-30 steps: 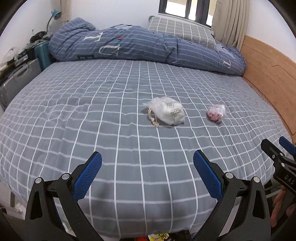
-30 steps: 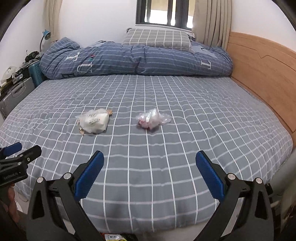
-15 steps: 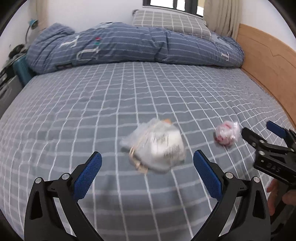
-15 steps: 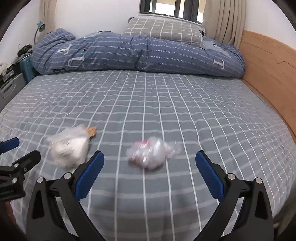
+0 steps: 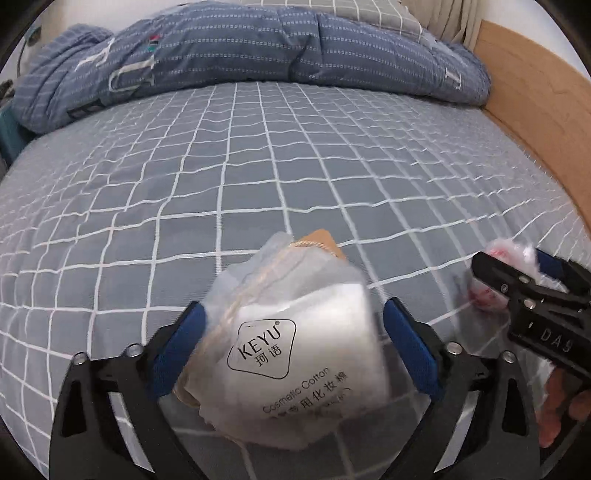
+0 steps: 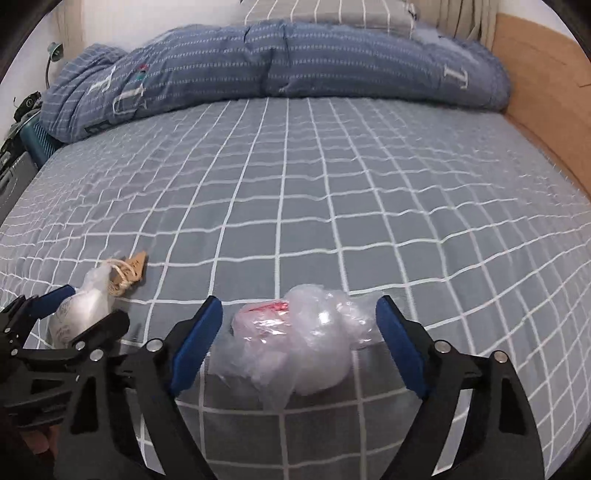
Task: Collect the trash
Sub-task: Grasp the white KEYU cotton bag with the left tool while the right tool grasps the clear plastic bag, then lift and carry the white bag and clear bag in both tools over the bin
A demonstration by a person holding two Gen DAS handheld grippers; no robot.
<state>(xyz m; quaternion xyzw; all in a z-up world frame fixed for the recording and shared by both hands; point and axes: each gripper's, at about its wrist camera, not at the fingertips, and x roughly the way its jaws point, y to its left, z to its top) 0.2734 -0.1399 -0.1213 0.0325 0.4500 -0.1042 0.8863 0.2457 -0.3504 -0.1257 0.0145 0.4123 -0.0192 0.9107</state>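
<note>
A white cosmetic cotton bag (image 5: 291, 354) with a tan string and tag lies on the grey checked bed sheet (image 5: 258, 166). My left gripper (image 5: 291, 339) is open, its blue pads either side of the bag. A crumpled clear plastic wrapper with red print (image 6: 295, 350) lies on the sheet between the open pads of my right gripper (image 6: 299, 332). The right gripper also shows in the left wrist view (image 5: 517, 273), around the wrapper (image 5: 495, 288). The left gripper (image 6: 74, 314) and the cotton bag (image 6: 85, 310) show at the left of the right wrist view.
A rolled blue striped duvet (image 6: 277, 70) and a grey checked pillow (image 6: 325, 14) lie at the far end of the bed. A wooden headboard (image 6: 546, 85) runs along the right side. Cases and clutter (image 6: 22, 147) stand beyond the bed's left edge.
Both grippers have moved forward over the bed. The cotton bag now sits between the left pads and the wrapper between the right pads. Both stay open.
</note>
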